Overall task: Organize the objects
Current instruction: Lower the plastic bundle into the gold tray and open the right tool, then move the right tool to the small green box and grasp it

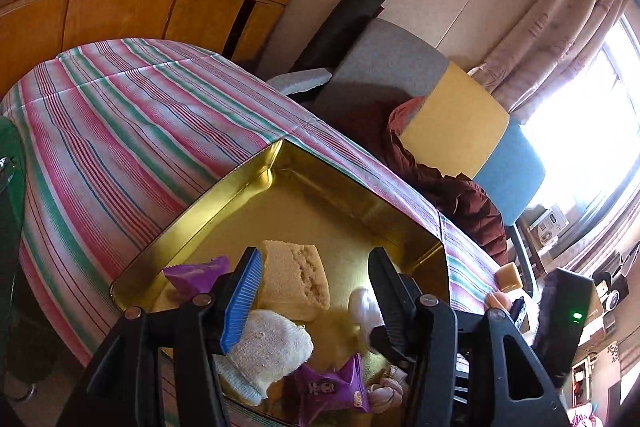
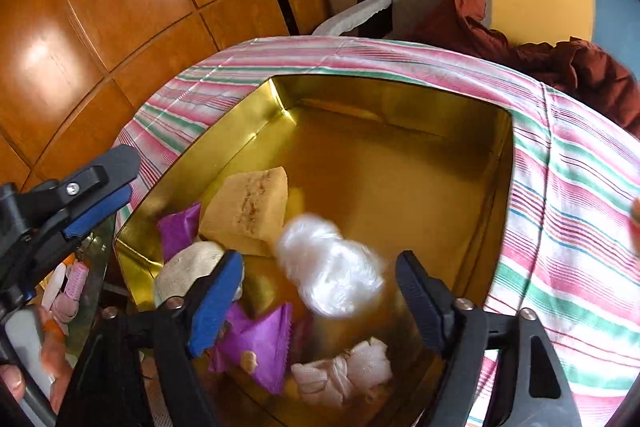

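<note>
Right gripper [image 2: 320, 291] fingers stand wide apart over the gold tin [image 2: 400, 91], pads touching nothing. A crumpled clear plastic wrap [image 2: 332, 267] sits blurred between and just ahead of the fingers, apart from both pads, so I read it as loose and dropping into the tin, not held.

Left gripper [image 1: 312, 291] fingers are half open with nothing pressed between them. The knit sock [image 1: 272, 343] lies just under the blue left pad, and the tan sponge [image 1: 296, 279] sits between the fingers and further ahead.

Task items already in the tin: sponge, sock, purple snack packets [image 2: 260, 351], and a pale bundled cloth [image 2: 344, 371] near the right finger base. Still out on the striped tabletop [image 1: 120, 131], beyond the left gripper's right finger: a small yellow block [image 1: 510, 277] and an orange-ish item [image 1: 498, 301], hard to identify.

Risks:
- The wrap is light, so it may bounce or drift onto the tin wall and end up on the cloth.
- Both grippers crowd the same near corner of the tin, so finger-to-finger collision is likely if either swings across.
- The tin sits on loose fabric near the tabletop edge, and a bump on the rim could slide or tip it.
- The left pad could snag the sock's knit when lifting out and drag it from the tin.
- The leftover items sit close to the tabletop edge, so a sloppy approach knocks them off.
</note>
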{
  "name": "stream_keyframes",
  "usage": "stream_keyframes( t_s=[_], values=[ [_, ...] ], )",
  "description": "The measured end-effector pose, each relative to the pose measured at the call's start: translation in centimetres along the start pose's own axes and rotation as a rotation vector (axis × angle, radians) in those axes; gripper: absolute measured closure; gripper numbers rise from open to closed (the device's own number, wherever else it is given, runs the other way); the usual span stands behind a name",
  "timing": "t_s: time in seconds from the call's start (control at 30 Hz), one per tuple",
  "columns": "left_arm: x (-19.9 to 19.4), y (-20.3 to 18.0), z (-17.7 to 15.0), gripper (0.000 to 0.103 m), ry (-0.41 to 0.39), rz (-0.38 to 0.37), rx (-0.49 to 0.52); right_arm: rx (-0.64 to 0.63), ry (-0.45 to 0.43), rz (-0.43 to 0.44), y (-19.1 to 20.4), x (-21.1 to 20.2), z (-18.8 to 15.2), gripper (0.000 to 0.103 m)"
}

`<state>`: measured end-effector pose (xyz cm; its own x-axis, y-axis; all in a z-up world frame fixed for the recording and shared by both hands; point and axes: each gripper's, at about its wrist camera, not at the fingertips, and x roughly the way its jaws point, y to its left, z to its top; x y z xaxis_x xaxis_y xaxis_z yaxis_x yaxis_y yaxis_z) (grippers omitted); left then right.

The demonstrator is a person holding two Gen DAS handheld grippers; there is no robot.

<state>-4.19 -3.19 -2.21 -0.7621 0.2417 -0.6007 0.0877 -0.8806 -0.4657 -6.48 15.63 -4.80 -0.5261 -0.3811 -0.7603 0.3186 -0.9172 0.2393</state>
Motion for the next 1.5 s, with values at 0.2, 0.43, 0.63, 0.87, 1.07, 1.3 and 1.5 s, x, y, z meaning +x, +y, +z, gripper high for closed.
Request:
stream_keyframes(
  t_s=[0.2, 0.43, 0.63, 0.87, 1.07, 1.3, 1.5],
  values=[
    [0.5, -0.3, -0.7, 0.047, 0.026, -0.001, 0.013, 0.009, -0.107, -0.034, -1.0, -3.5, -1.1, 0.018],
    [0.8, -1.7, -1.7, 0.047, 0.048, -0.021, 0.056, -0.020, -0.120, -0.153, -3.0, -6.3, -2.6, 0.017],
    [1.2, -4.0, -3.2, 0.047, 0.093, -0.074, 0.148, 0.000, -0.075, -0.223, -6.3, -7.4, -4.7, 0.016],
    [1.0, -7.2, -5.3, 0.047, 0.134, -0.144, 0.260, 0.044, -0.010, -0.288, -10.5, -8.3, -8.1, 0.016],
    [0.4, -9.8, -7.0, 0.047, 0.162, -0.214, 0.353, 0.129, 0.009, -0.362, -16.5, -9.5, -9.4, 0.016],
    [-0.7, -12.4, -9.7, 0.047, 0.189, -0.288, 0.463, 0.230, -0.030, -0.508, -26.6, -12.0, -6.8, 0.016],
    [-0.9, -12.8, -11.0, 0.047, 0.218, -0.301, 0.494, 0.294, 0.033, -0.455, -33.0, -11.5, -4.7, 0.011]
  ],
)
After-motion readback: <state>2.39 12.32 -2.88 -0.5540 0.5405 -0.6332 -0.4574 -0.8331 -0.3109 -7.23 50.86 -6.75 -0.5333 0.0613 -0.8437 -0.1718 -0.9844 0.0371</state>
